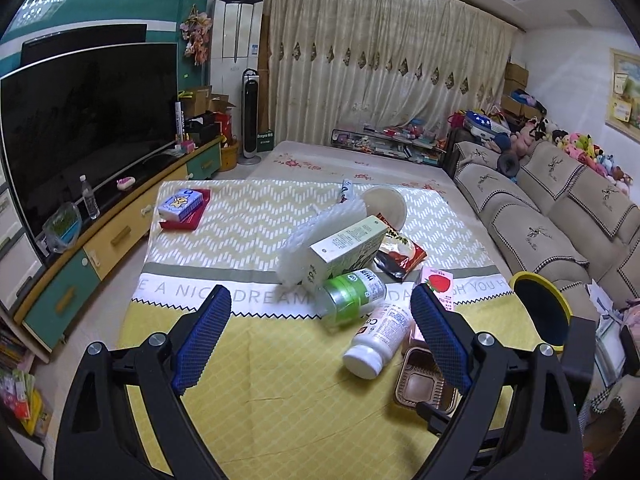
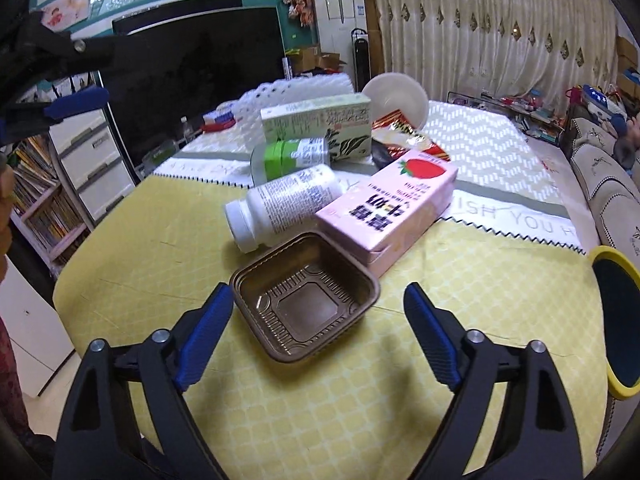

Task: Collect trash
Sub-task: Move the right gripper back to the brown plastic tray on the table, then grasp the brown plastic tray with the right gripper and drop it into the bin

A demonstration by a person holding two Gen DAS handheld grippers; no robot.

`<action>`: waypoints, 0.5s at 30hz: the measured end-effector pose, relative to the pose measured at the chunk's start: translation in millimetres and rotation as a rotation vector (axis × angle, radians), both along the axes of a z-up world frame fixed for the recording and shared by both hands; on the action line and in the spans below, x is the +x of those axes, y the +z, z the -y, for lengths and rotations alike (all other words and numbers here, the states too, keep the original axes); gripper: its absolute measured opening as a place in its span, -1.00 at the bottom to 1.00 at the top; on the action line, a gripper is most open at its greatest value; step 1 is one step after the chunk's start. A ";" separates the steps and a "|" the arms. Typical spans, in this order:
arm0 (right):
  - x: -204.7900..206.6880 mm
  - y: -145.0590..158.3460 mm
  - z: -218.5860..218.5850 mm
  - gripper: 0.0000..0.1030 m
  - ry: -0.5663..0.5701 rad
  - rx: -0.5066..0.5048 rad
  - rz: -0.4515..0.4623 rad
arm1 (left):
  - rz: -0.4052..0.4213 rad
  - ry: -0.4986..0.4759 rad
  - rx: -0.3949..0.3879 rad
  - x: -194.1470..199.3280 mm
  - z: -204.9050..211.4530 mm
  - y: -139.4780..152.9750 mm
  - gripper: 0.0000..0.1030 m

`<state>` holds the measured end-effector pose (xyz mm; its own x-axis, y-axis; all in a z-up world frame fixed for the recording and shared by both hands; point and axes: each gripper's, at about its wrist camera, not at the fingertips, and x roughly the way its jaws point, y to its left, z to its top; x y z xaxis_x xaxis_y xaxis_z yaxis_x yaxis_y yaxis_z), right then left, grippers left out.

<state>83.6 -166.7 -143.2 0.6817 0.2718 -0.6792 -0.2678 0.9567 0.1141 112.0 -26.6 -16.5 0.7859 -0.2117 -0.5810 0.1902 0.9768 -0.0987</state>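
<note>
A: What do the two grippers do?

B: The left gripper is above the yellow cloth with its blue fingers spread wide and nothing between them. The right gripper is also wide open and holds nothing. The near edge of the brown tray lies between its fingertips, but the pads do not touch it.

A: Where is the trash?

B: It is in one heap on the table. The brown tray is the nearest piece to the right gripper. Just behind it lies the pink strawberry milk carton on its side, touching the tray's far corner. Beside the carton lies the white bottle, also on its side, with the cap toward the left. Behind it is a clear bottle with a green label, and the green box rests on top of this bottle. A white foam net leans behind the box. A red snack wrapper lies to the right of the box, and a white bowl stands tilted at the back.

A: Is there a bin?

B: A round bin with a yellow rim is at the right edge of the table, well apart from the heap.
</note>
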 end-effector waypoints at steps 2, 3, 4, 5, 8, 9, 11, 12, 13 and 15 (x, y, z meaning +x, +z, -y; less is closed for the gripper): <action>4.7 -4.0 -5.5 0.75 -0.006 -0.005 -0.011 | -0.004 -0.004 -0.002 1.1 0.3 -0.3 0.75; 7.1 -5.2 -8.4 0.75 -0.008 -0.008 -0.014 | -0.006 -0.008 -0.004 1.3 0.8 -1.6 0.75; 8.8 -6.4 -10.7 0.75 -0.009 -0.012 -0.018 | -0.007 -0.010 -0.006 2.8 1.4 -1.9 0.75; 10.3 -7.5 -12.6 0.75 -0.010 -0.016 -0.020 | -0.009 -0.012 -0.007 2.8 2.3 -2.5 0.75; 17.3 -11.0 -15.4 0.75 -0.024 -0.024 -0.033 | -0.013 -0.015 -0.010 3.5 3.6 -5.1 0.75; 19.2 -12.0 -16.0 0.75 -0.026 -0.028 -0.042 | -0.014 -0.015 -0.010 3.6 4.0 -6.1 0.75; 20.7 -12.2 -16.2 0.75 -0.025 -0.030 -0.045 | -0.017 -0.015 -0.010 4.0 4.9 -6.8 0.75; 21.7 -12.3 -16.6 0.76 -0.025 -0.033 -0.047 | -0.018 -0.014 -0.010 4.5 6.0 -7.4 0.75; 22.9 -13.0 -17.6 0.75 -0.021 -0.037 -0.055 | -0.017 -0.014 -0.011 4.3 5.0 -7.6 0.75; 23.5 -14.4 -19.6 0.74 -0.015 -0.049 -0.064 | -0.017 -0.015 -0.011 4.3 5.1 -8.0 0.75</action>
<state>107.1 -147.1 -157.6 0.6400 0.2276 -0.7339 -0.2474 0.9653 0.0837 116.3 -31.8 -24.6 0.7725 -0.2300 -0.5919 0.2034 0.9726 -0.1125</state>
